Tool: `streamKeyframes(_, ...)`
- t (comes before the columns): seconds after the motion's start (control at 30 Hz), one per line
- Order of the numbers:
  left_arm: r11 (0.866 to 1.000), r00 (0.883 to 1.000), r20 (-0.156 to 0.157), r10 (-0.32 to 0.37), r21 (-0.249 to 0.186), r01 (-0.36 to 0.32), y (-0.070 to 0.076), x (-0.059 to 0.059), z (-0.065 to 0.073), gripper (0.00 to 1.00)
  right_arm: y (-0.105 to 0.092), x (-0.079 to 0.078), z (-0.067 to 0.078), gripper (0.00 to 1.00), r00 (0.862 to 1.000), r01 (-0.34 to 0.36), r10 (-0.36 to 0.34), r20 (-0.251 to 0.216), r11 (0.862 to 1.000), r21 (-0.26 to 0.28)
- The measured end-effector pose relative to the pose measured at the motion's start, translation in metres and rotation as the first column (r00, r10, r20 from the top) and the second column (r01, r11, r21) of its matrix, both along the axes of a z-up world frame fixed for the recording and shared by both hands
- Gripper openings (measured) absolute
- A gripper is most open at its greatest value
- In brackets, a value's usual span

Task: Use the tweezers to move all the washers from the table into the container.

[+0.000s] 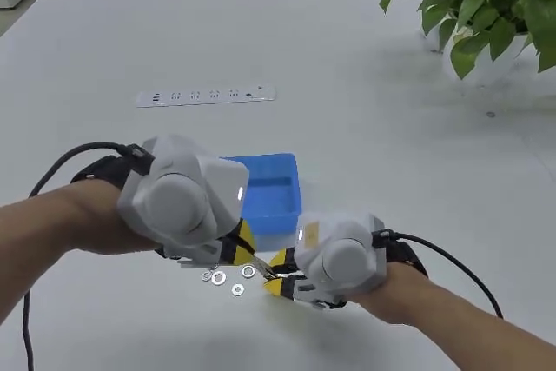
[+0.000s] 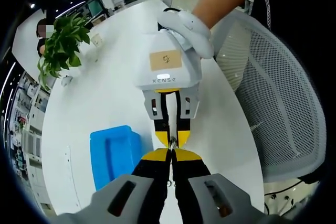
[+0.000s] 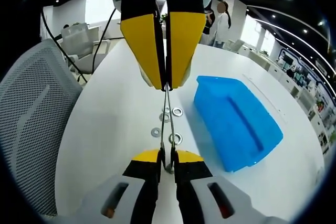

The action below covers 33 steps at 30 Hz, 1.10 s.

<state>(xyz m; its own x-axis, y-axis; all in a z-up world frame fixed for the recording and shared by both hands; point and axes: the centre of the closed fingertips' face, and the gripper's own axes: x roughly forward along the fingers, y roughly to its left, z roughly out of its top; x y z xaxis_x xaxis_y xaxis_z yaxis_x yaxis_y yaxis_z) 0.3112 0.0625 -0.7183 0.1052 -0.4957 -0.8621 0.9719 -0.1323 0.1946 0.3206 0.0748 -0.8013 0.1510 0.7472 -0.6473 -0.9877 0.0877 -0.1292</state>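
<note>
White worktop (image 1: 365, 110) runs from the near edge out to the far side of the room, and the work sits at its near end.

Closest in, the right gripper (image 1: 274, 275) is narrowed to a slit and clamps one end of the thin metal tweezers (image 3: 167, 114). In the right gripper view the tweezers run straight from its jaws to the left gripper (image 3: 167, 85), whose yellow-padded jaws are pinched just as tight on the other end. The two grippers face each other tip to tip.

Under and just beside the tweezers lie the small flat silver washers (image 3: 175, 138), a loose cluster of about five on the bare worktop. None of them is in the container.

They look light, hard and smooth. They lie flat against the surface, so I judge they will skate away from a sideways push. The surest hold is probably one tweezer tip down through the hole and the other outside the ring, pinching across the band. The tweezers look springy, so squeezing across both legs partway along should close the tips under control.

Just beyond the washers stands the shallow blue plastic container (image 1: 271, 171), open-topped, so each carry should be short. Farther back lies a white power strip (image 1: 206, 96), and at the far right stands a leafy green potted plant (image 1: 482, 2).
</note>
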Motion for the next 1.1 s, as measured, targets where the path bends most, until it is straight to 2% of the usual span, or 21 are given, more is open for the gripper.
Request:
streamKeyframes(0.7, 1.0, 0.999, -0.038, -0.022, -0.003, 0.022, -0.016, 0.005, -0.005, 0.05, -0.003, 0.002, 0.0, 0.11, 0.999, 0.031, -0.031, -0.018, 0.999, 0.008)
streamKeyframes(1.1, 0.999, 0.997, -0.065, -0.044, -0.028, 0.043, -0.024, 0.003, -0.005, 0.05, -0.006, 0.001, 0.001, 0.11, 0.998, 0.051, -0.05, -0.041, 0.998, 0.021)
